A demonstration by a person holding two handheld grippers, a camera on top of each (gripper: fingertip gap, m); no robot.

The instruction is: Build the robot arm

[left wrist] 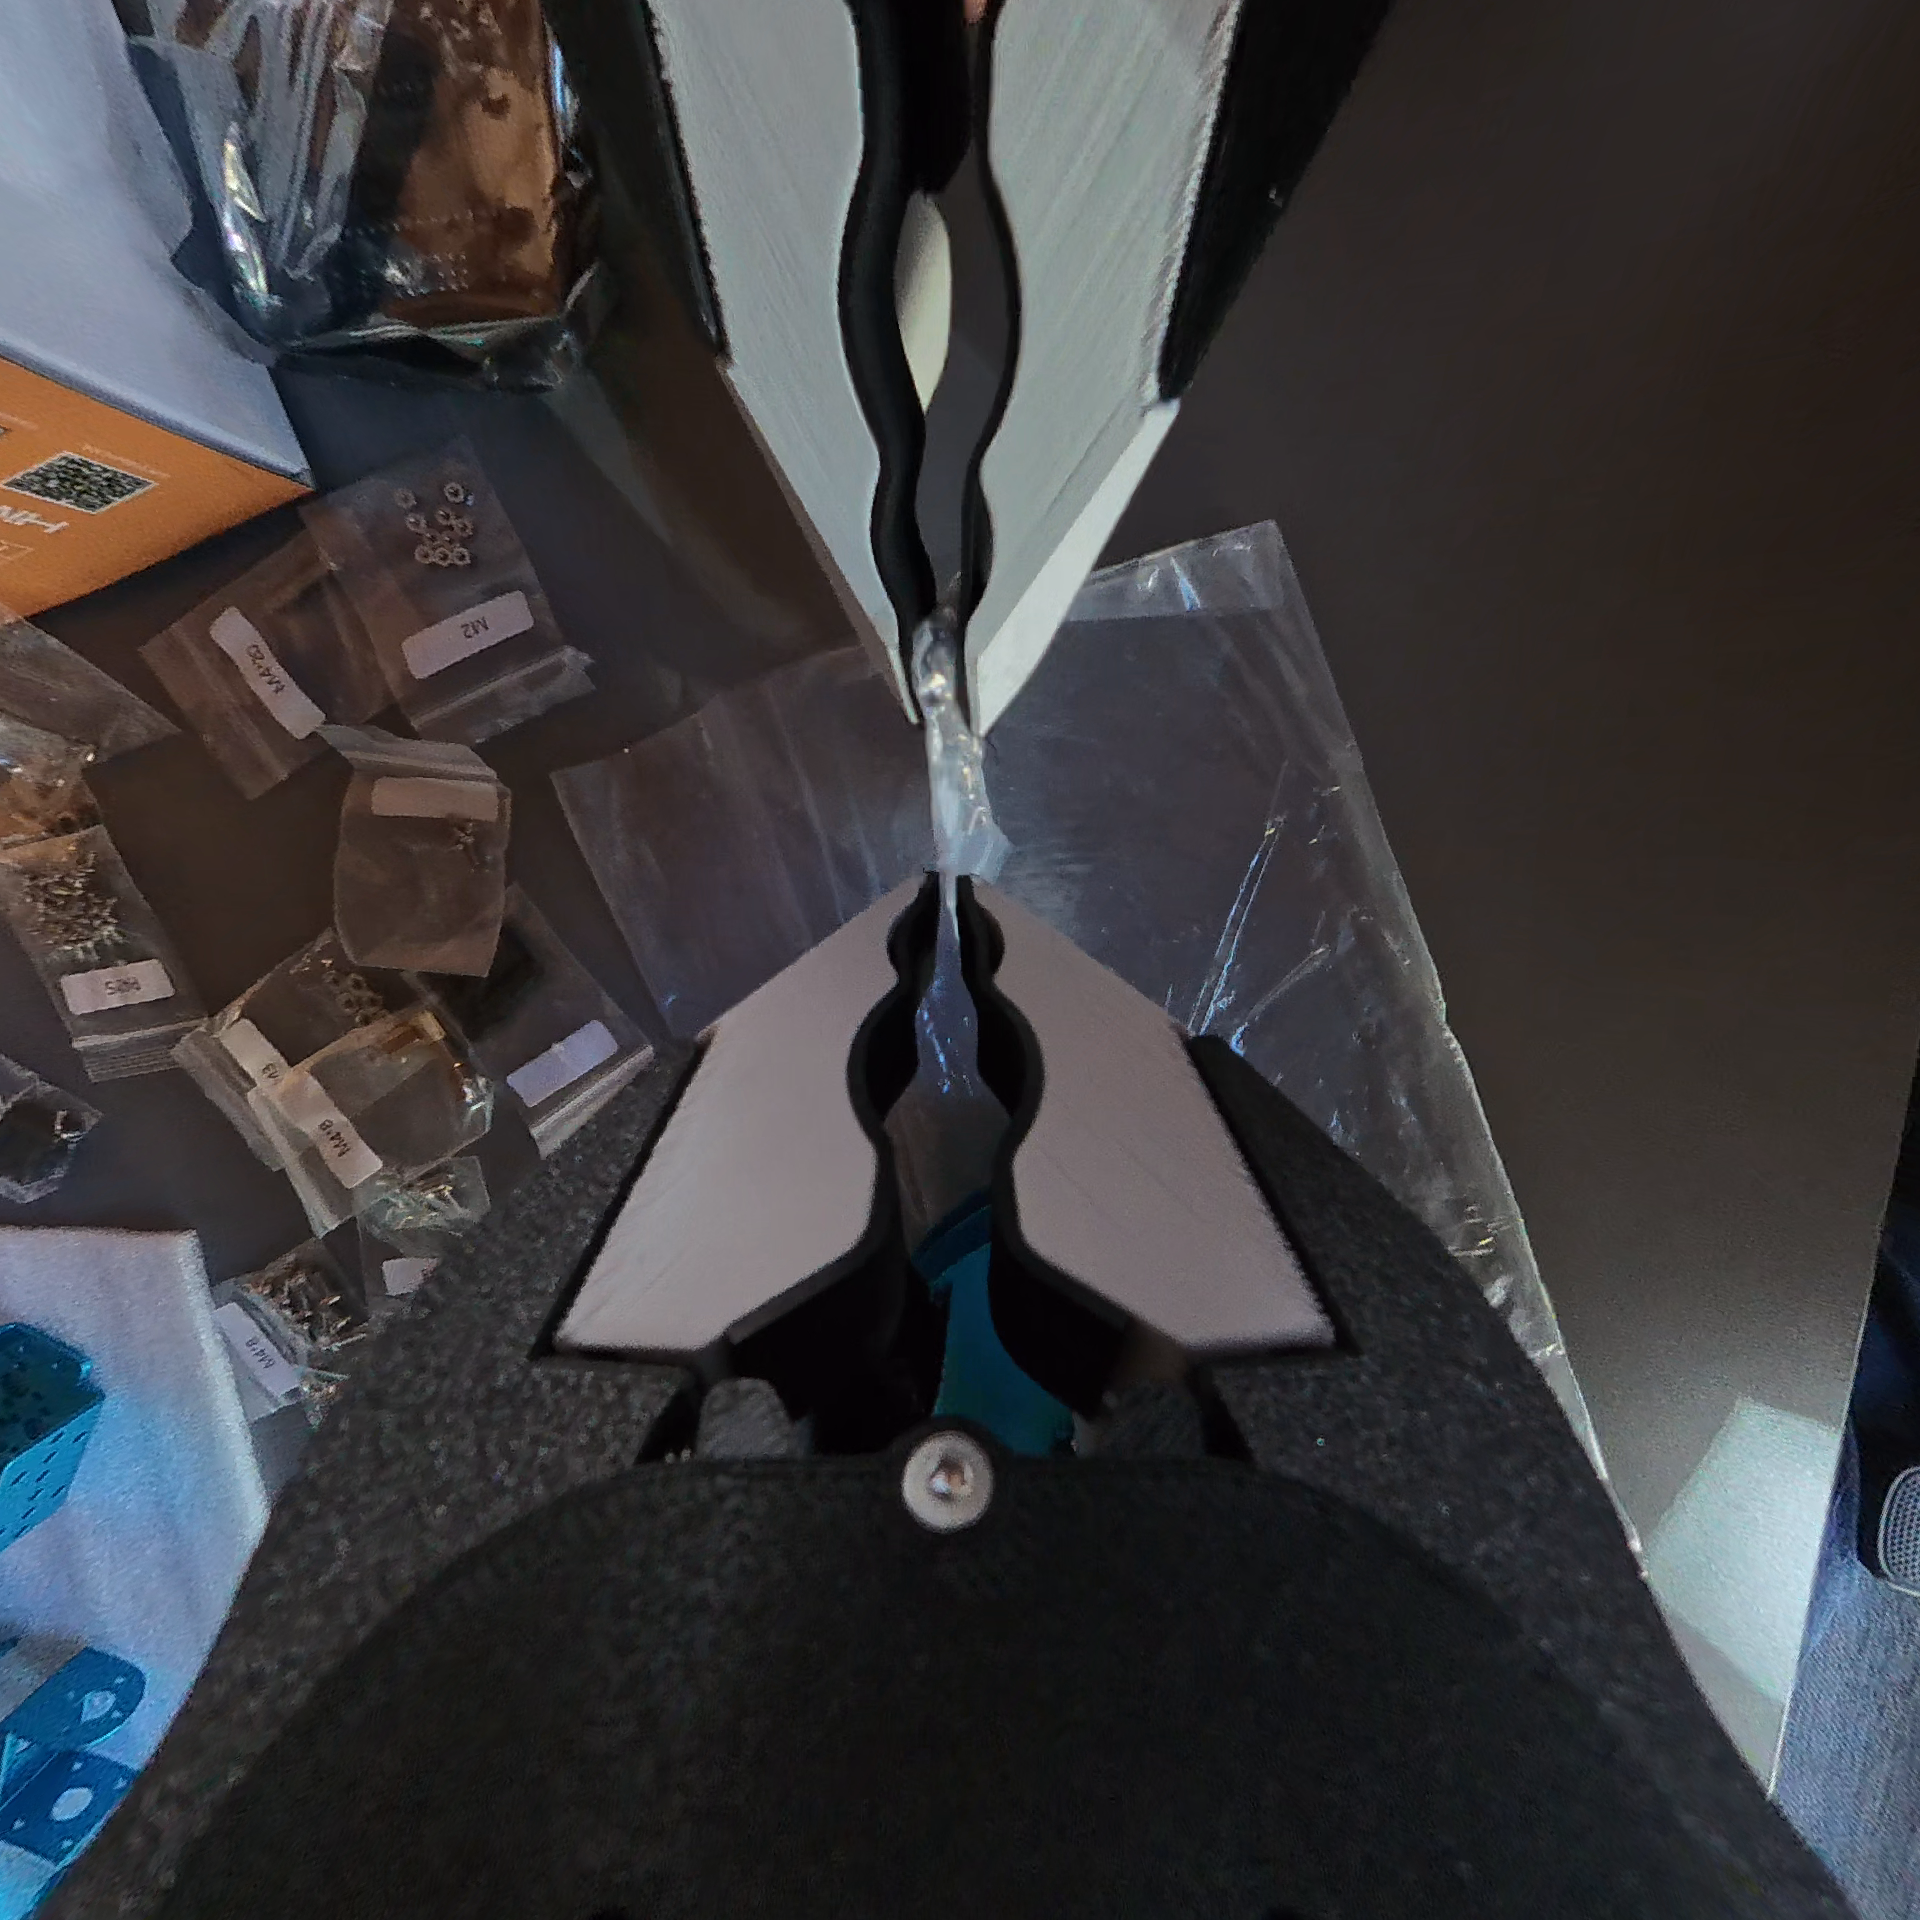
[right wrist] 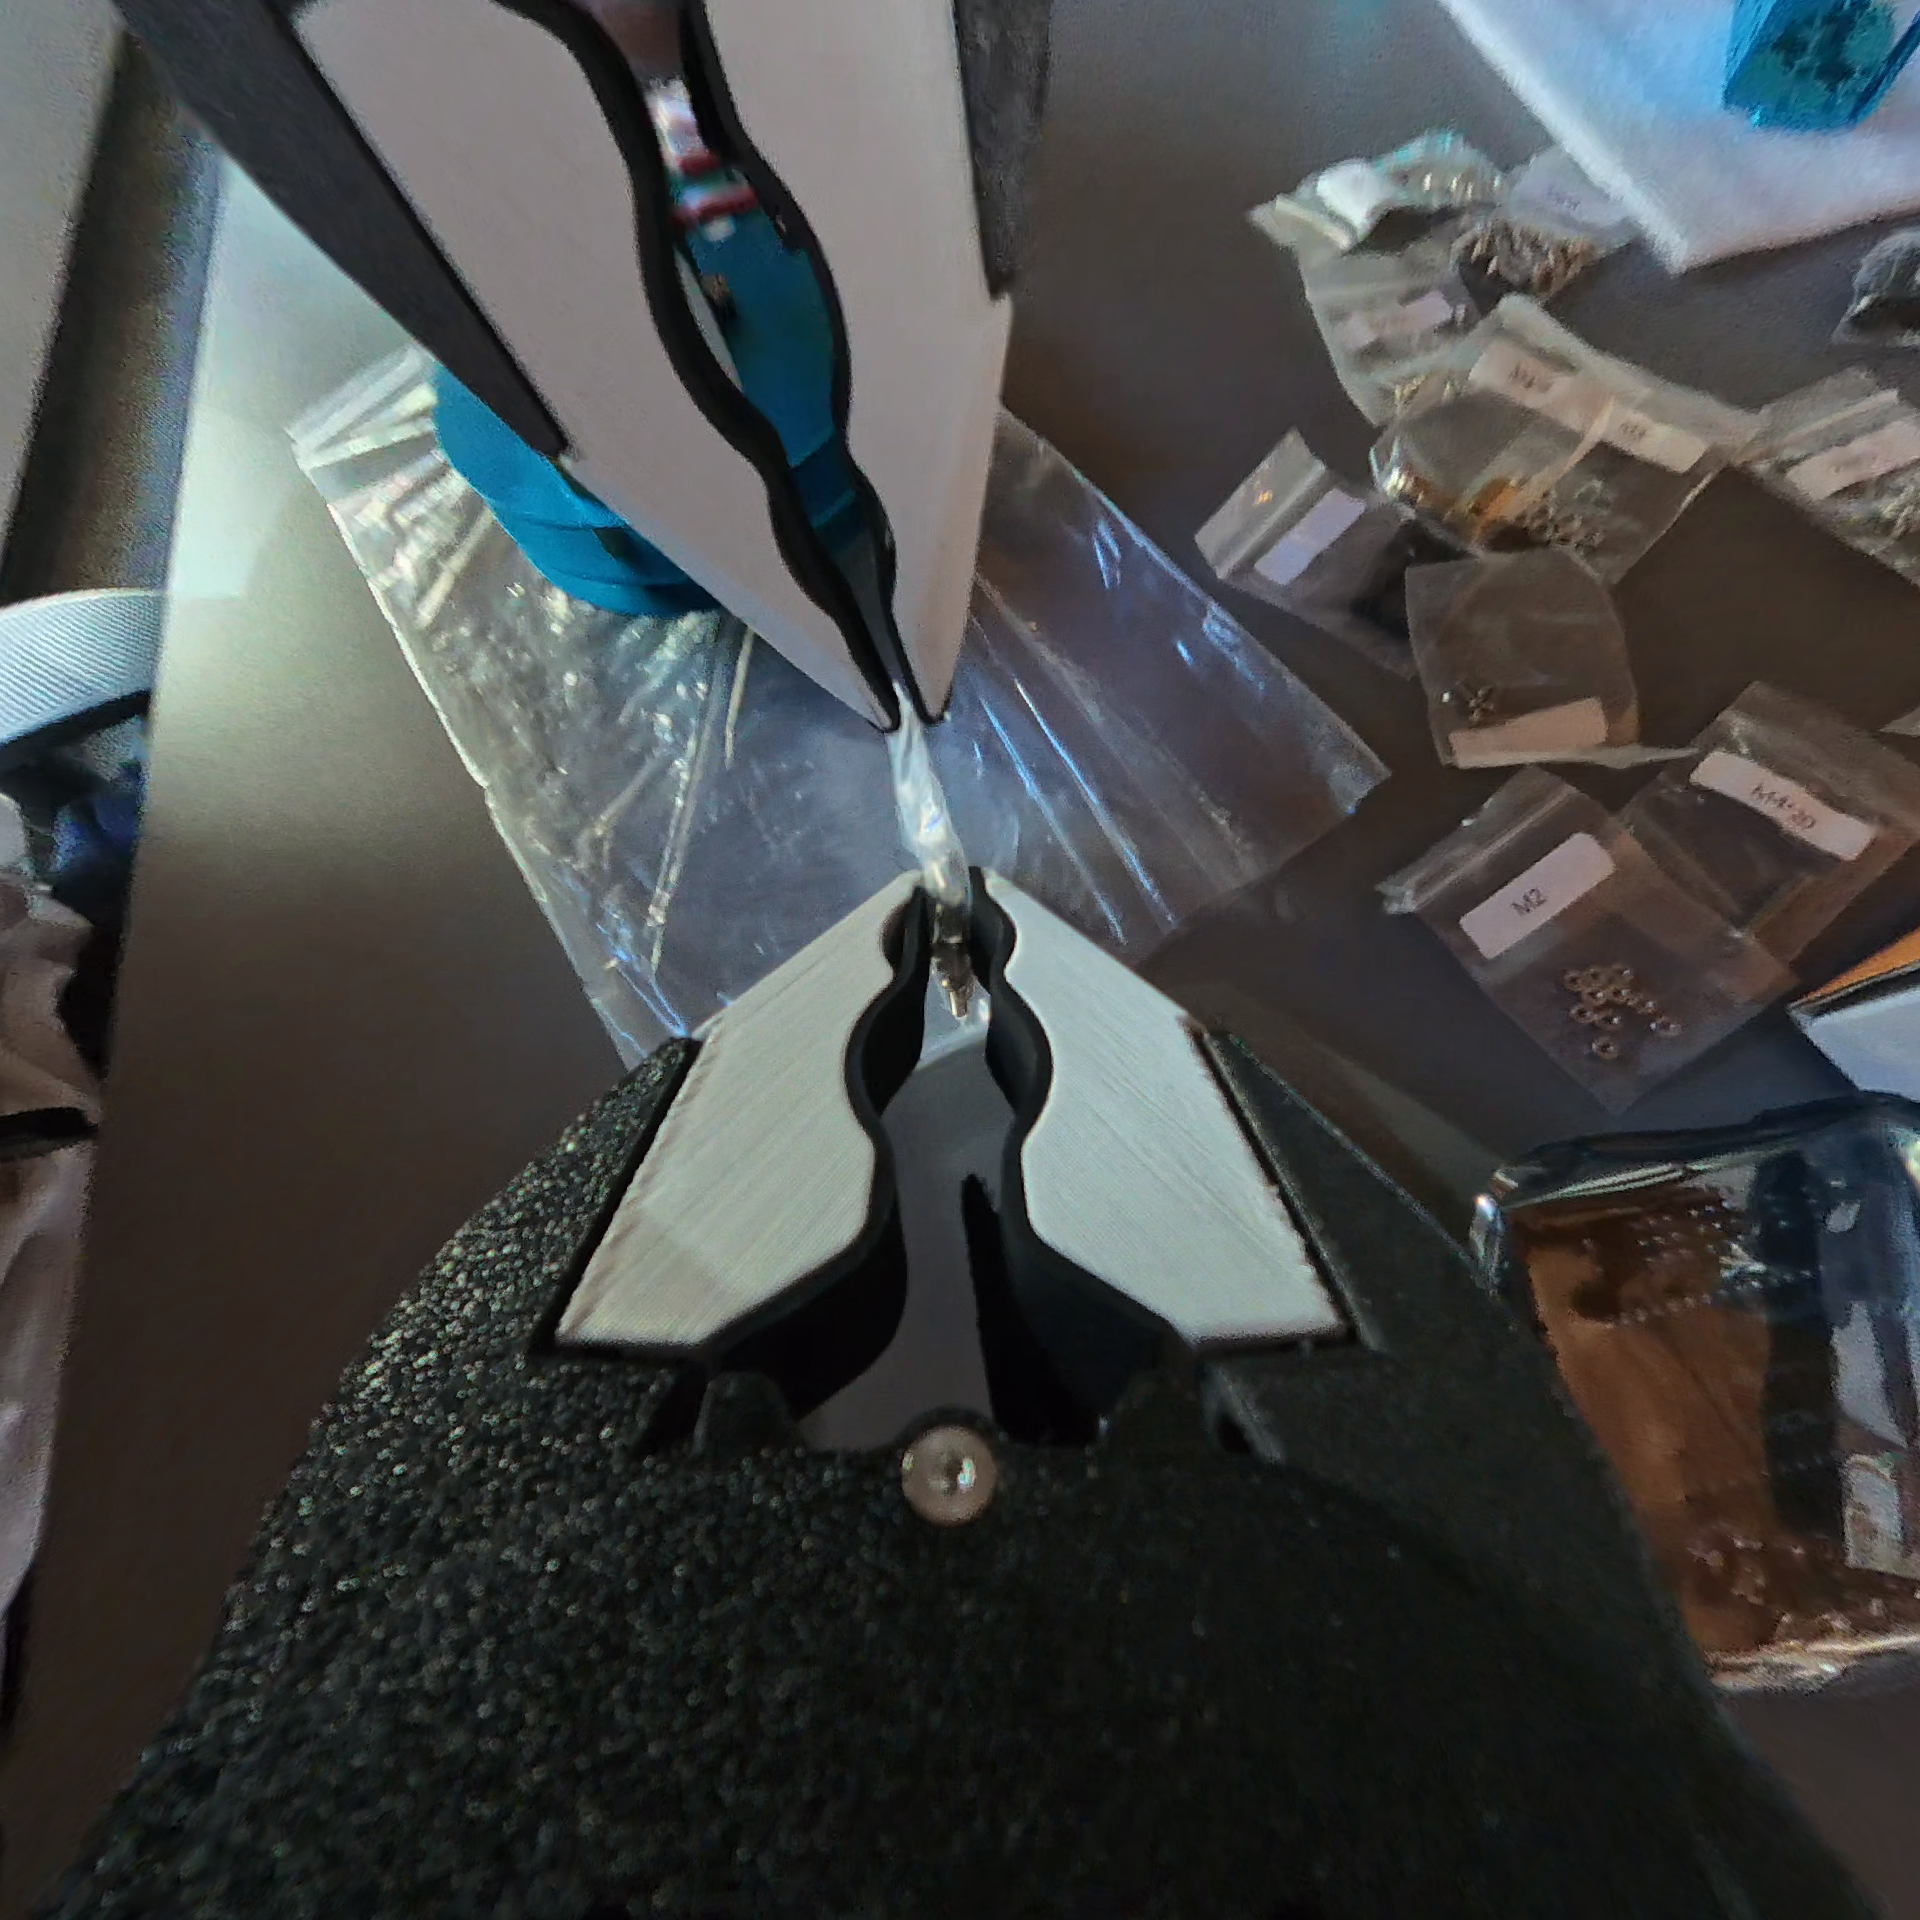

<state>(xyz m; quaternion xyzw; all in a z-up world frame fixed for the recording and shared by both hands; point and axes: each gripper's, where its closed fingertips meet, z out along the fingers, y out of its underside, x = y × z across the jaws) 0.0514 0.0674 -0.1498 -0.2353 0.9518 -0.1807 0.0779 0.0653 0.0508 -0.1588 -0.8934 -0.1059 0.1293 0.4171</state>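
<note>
stretching between the two tools is a small crumpled clear plastic bag (left wrist: 951, 779), twisted thin, with what looks like a small metal screw (right wrist: 951, 971) inside its end. the left gripper (left wrist: 943, 883) is pinched together on one end and the right gripper (right wrist: 945, 888) is pinched together on the other, tips facing and near each other, so the bag hangs taut above the dark tabletop (left wrist: 1558, 520). how far any work has got cannot be told beyond this: the bag is lifted and gripped at both ends. under it lies a flat clear plastic sheet (left wrist: 1195, 748). farther to the left in the left wrist view lie many small labelled zip bags of hardware (left wrist: 343, 831), an orange box (left wrist: 114, 468) and blue perforated metal parts (left wrist: 42, 1413).
</note>
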